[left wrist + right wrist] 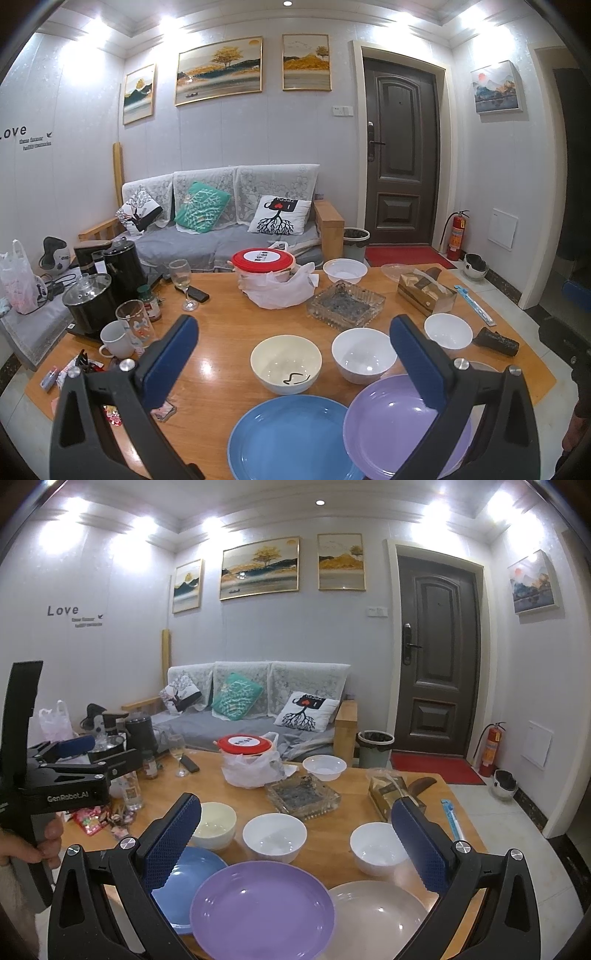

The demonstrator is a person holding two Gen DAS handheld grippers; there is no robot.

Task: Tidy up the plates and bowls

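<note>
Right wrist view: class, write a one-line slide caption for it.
Open right tool hovers over a round purple plate flanked by a blue plate and a beige plate.

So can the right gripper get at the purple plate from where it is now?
Probably yes. The right gripper is open and empty, and the purple plate lies just ahead between its fingers with nothing on it. Its left rim overlaps the blue plate.
</note>
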